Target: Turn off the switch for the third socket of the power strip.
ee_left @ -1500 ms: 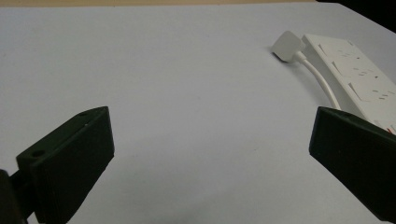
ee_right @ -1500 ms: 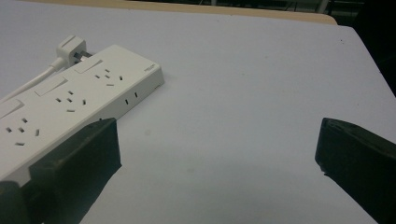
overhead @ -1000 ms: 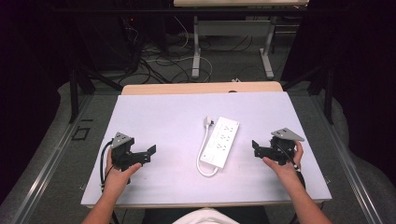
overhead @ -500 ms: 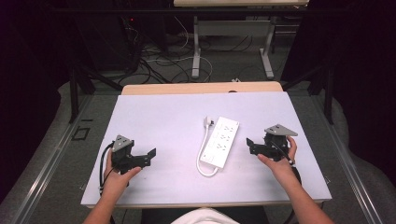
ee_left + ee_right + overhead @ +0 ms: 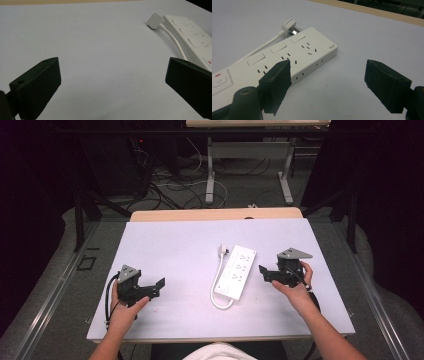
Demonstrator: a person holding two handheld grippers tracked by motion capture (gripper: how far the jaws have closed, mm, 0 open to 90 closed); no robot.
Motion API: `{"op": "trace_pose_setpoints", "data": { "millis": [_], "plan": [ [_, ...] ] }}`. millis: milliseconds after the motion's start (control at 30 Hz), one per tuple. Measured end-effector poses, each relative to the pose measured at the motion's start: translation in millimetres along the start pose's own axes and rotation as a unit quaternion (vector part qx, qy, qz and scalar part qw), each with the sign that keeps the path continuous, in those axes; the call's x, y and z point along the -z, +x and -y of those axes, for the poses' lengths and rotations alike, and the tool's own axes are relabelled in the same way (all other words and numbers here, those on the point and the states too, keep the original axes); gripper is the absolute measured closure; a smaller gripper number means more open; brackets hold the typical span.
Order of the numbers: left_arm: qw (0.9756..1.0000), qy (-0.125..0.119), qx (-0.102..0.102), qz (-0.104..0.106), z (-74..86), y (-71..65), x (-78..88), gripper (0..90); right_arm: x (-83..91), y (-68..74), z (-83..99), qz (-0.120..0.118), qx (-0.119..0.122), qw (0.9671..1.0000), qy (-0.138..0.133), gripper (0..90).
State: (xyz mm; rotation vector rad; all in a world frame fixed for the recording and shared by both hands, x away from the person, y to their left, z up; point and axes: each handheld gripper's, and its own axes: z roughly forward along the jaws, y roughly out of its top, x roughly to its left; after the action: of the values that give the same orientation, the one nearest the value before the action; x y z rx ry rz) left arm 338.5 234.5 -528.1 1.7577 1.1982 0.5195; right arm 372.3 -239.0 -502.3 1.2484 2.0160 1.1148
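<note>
Edging in from the counter's (image 5: 165, 240) right side, the right hand-held gripper (image 5: 265, 271) now sits just beside the white power strip (image 5: 236, 272) lying mid-counter, jaws just narrowed but holding nothing (likely lining up a grasp), while the left hand-held gripper (image 5: 159, 285) waits wide open.

White power strip (image 5: 236, 272) lies between left claw (image 5: 159, 285) and right claw (image 5: 263, 271)

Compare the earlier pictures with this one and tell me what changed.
The right gripper has moved left toward the white plastic power strip, and its jaws have just been closing, with nothing between them and no contact yet. The left gripper stayed open in its place. The strip, its white plug and the pale table are unchanged.
</note>
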Motion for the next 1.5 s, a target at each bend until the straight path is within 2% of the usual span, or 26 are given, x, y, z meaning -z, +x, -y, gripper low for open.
{"op": "trace_pose_setpoints", "data": {
  "millis": [433, 967, 1067, 1300, 1500],
  "plan": [
    [1.0, -0.003, -0.002, 0.005, 0.8, -0.2, 1.0, 0.1, -6.0, 3.2, -18.0, -0.028, -0.011, 0.9995, 0.005, 26.5],
    [1.0, -0.001, -0.007, 0.005, 0.9, -1.5, 0.5, 0.1, -20.6, 7.4, -44.1, -0.042, 0.013, 0.9984, 0.036, 33.3],
    [1.0, -0.001, -0.007, 0.005, 1.1, -1.6, 0.4, 0.1, -25.3, 8.5, -49.1, -0.043, 0.024, 0.9979, 0.042, 34.7],
    [1.0, -0.001, -0.004, 0.005, 1.7, -1.3, 0.4, 0.1, -34.8, 15.1, -62.8, -0.04, 0.047, 0.9966, 0.055, 36.7],
    [1.0, -0.002, -0.004, 0.006, 1.9, -1.0, 0.5, 0.1, -43.2, 18.1, -74.4, -0.04, 0.051, 0.9959, 0.064, 37.8]
  ]
}}
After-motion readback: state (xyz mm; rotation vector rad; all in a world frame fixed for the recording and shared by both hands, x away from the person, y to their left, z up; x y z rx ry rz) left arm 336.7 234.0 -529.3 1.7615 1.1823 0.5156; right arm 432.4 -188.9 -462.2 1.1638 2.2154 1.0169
